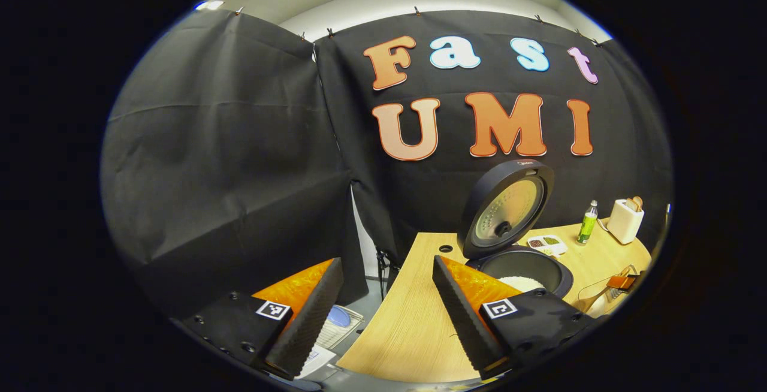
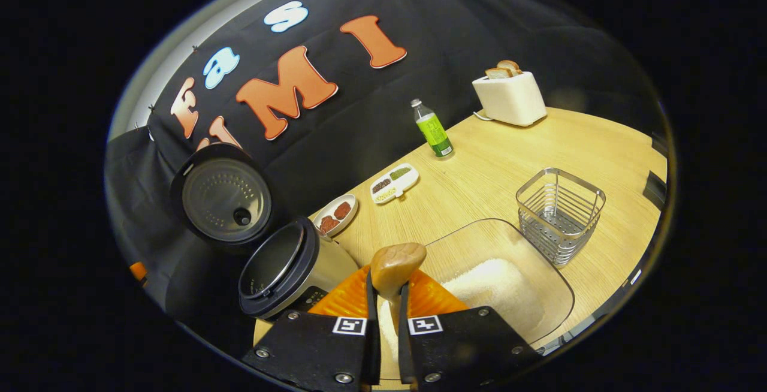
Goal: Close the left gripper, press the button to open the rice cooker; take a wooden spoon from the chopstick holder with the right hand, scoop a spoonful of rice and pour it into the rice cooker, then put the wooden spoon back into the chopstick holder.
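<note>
Rice cooker point(image 2: 287, 275) stands open on the wooden table point(image 2: 509, 152), its round dark lid point(image 2: 222, 200) tipped up against the booth's black cloth wall, the pale metal inner plate and a small dark vent knob facing out. In the left gripper view white rice point(image 1: 521, 284) lies inside the dark pot point(image 1: 521, 269).

Right hand-held gripper point(image 2: 385, 308) has its fingers drawn narrow, pinching the wooden spoon point(image 2: 395, 266); the spoon's rounded tan end pokes up between them. It sits just over a clear glass dish point(image 2: 539, 320) holding a heap of white rice point(image 2: 491, 287), beside the cooker.

Left hand-held gripper point(image 1: 389, 308) is spread wide, holding nothing, at the table's left edge near the cooker.

Further back stand a wire chopstick holder point(image 2: 560, 212), a green-labelled bottle point(image 2: 432, 128), a white toaster point(image 2: 509, 98) with bread slices, and two small dishes point(image 2: 365, 197) of condiments.
</note>
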Available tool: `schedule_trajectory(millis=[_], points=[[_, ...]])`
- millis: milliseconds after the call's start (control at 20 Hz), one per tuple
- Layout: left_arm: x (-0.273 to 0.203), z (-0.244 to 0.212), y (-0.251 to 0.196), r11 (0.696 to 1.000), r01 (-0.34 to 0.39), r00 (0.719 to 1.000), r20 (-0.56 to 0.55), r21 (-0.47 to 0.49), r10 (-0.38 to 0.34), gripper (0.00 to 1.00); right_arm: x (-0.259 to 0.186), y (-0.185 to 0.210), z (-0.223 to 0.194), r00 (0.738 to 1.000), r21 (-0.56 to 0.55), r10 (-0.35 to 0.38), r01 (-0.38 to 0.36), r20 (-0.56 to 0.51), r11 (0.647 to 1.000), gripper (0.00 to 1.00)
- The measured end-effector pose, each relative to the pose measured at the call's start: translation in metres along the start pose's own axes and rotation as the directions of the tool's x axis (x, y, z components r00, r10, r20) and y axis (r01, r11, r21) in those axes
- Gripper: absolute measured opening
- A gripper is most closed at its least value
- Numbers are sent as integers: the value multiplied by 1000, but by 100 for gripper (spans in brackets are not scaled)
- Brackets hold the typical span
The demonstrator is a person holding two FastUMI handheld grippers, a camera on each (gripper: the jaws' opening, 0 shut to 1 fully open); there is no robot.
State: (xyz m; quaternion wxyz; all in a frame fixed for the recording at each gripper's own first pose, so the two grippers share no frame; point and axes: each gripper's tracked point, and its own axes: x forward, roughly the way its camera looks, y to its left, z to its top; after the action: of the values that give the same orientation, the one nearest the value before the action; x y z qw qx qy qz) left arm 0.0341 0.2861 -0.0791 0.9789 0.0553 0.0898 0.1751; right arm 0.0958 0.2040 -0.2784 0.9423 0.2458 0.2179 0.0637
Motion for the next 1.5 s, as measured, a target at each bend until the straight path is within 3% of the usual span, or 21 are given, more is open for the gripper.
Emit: schedule_trajectory(millis=[150,300,400,700,950,1000,1100,1150,1500], points=[[-1,-1,-1,1000,0,1000,-2,-4,0,97,2,0,0,999,46,5,-3,-33,999,11],[-2,-2,-2,1000,-1,1000,-7,-12,1,97,4,-8,-3,997,182,33,-19,-73,983,11],[-4,-1,-4,999,3,1000,-9,-34,-3,97,2,-15,-4,994,299,51,-21,-92,954,11],[-7,9,-10,999,11,1000,16,-46,-10,100,-14,-35,9,994,505,84,-40,-64,862,11],[-11,13,-22,998,33,999,25,-49,-32,97,-22,-42,24,995,595,97,-57,-35,802,11],[-12,14,-23,998,35,999,27,-50,-34,97,-24,-44,28,995,606,98,-60,-29,793,7],[-13,15,-26,998,41,999,30,-54,-39,97,-32,-46,36,995,624,101,-66,-21,779,11],[-13,16,-28,998,44,999,33,-55,-42,97,-36,-46,41,994,634,107,-74,-14,770,7],[-20,34,-46,991,99,993,79,-88,-92,97,-57,-17,86,986,685,160,-143,39,714,11]])
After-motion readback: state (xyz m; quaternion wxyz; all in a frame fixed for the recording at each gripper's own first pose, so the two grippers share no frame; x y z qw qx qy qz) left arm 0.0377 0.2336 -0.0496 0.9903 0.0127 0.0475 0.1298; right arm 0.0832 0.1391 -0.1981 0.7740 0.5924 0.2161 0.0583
